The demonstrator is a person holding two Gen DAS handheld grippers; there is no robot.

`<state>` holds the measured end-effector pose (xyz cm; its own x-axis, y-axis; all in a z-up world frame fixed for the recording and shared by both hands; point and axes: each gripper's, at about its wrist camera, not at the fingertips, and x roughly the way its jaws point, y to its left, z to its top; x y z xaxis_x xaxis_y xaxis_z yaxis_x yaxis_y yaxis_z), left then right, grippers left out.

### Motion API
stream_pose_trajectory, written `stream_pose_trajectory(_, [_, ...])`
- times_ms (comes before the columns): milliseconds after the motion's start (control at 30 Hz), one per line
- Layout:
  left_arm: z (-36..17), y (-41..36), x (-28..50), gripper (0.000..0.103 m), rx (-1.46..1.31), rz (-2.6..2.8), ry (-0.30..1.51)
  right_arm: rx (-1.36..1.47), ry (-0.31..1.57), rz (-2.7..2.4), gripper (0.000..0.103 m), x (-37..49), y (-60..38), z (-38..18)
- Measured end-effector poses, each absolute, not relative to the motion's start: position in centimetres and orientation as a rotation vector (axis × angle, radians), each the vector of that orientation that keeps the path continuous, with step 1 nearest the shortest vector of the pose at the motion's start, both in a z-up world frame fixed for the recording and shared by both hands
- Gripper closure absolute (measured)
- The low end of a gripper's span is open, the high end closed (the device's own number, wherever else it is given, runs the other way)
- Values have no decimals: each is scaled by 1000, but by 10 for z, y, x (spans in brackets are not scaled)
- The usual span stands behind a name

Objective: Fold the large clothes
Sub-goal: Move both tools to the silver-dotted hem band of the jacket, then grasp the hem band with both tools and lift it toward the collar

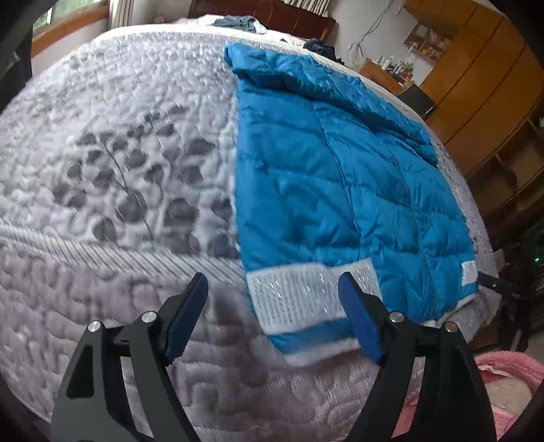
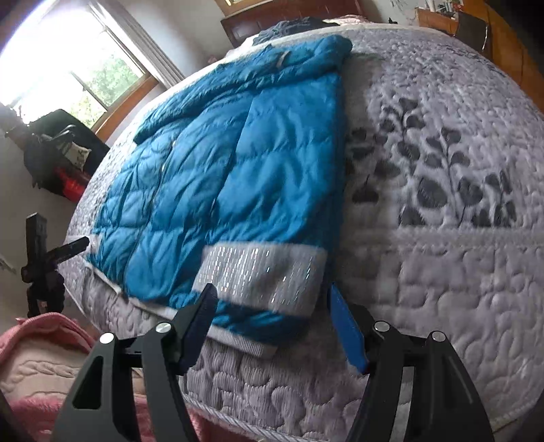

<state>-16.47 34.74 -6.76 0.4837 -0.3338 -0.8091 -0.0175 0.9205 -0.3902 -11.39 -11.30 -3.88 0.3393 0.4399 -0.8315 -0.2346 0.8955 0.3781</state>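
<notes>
A blue quilted puffer jacket (image 1: 326,176) lies flat on the grey quilted bed, folded lengthwise, its white sparkly cuff band (image 1: 306,295) near the bed's front edge. My left gripper (image 1: 273,289) is open, hovering above the cuff band and the jacket's left edge, holding nothing. From the right wrist view the same jacket (image 2: 221,163) stretches away, with its cuff band (image 2: 261,272) closest. My right gripper (image 2: 272,295) is open just above the hem, nothing between its fingers.
The bedspread (image 1: 119,163) has a grey leaf print. Dark clothes (image 1: 238,22) lie near the headboard. A pink blanket (image 2: 37,340) sits below the bed's edge. Wooden cabinets (image 1: 482,85) stand on one side, a window (image 2: 85,71) on the other.
</notes>
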Motion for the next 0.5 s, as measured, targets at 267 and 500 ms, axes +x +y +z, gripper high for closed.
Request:
stream_pose_trajectory(267, [-74,334,-166,24,-400,-263,1061,221,1150,467,49,-109,-103,-50])
stream_pose_trajectory(500, [-76,329,-166,62,-411,-268,1081,207,1112,490,77,-109,-101,-41])
